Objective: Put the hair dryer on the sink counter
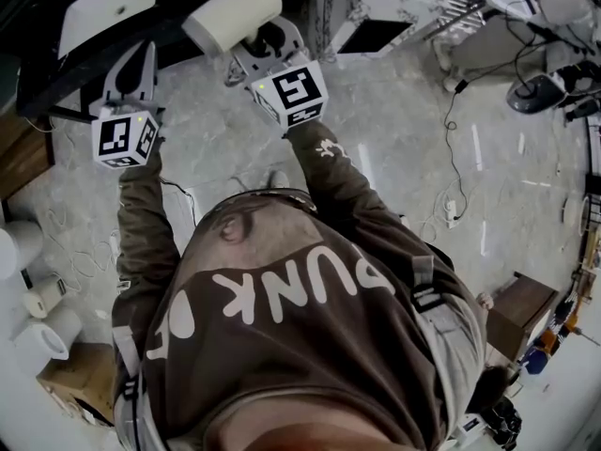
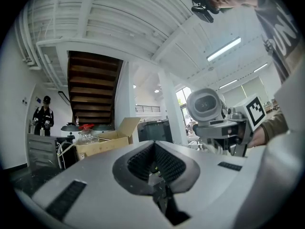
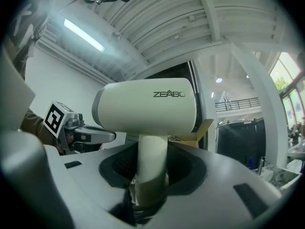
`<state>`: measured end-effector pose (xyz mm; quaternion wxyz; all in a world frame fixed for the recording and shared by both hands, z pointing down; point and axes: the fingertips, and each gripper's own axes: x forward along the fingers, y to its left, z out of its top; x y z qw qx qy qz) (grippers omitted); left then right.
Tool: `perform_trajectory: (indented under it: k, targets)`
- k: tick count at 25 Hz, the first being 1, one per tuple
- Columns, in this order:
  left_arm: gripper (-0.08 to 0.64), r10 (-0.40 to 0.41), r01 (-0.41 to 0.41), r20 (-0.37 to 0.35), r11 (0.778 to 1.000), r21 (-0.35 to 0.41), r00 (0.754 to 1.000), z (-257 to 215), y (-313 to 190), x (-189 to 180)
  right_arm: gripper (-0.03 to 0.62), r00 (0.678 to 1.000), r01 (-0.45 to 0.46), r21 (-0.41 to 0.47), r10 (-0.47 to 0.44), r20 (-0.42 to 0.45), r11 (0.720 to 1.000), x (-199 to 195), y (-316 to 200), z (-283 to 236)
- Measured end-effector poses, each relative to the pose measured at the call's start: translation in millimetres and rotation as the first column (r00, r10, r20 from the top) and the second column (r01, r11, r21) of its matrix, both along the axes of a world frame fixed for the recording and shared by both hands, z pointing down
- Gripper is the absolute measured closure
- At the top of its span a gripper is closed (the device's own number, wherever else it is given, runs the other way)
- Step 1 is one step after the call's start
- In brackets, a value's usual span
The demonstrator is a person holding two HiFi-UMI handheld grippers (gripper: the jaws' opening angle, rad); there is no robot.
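The white hair dryer is held in the air by its handle, with my right gripper shut on it. In the right gripper view its barrel lies crosswise above the jaws and the handle runs down between the pads. My left gripper hovers to the left of it, shut and empty, its pads meeting at the tip. The hair dryer shows to the right in the left gripper view. The black sink counter with a white basin lies at the top left, just beyond both grippers.
Below me is a marble floor with loose cables. Paper rolls and a cardboard box sit at the lower left. A white marbled cabinet stands at the top, a wooden box at the right.
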<state>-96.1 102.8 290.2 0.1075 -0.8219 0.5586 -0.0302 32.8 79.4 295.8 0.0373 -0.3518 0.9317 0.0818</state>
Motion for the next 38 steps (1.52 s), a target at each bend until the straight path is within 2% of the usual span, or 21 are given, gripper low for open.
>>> perform_trajectory:
  k: [13,17,25,31,38]
  targets:
    - [0.566,-0.062,0.062,0.019,0.998,0.018,0.998,-1,-4,47,0.436,0.999,0.04,0.015,-0.041,0.033,0.999,48,-8,-1]
    - [0.566,-0.075,0.075,0.02,0.997,0.014,0.997,5,-14,48,0.436,0.998,0.039,0.003,-0.04,0.04,0.999,54,-18,6]
    - [0.566,-0.076,0.076,0.0,0.997,0.006,0.997,23,-75,13,0.436,1.0,0.026,-0.023,-0.025,0.015,0.999,24,-76,28]
    - [0.566,-0.05,0.05,0.007,0.999,0.001,0.999,45,-153,-18,0.436,1.0,-0.01,-0.079,0.01,-0.001,0.997,-11,-154,50]
    - [0.566,-0.031,0.03,-0.023,0.999,-0.035,0.999,68,-239,-68,0.436,0.998,-0.057,-0.167,0.051,-0.045,0.984,-58,-239,74]
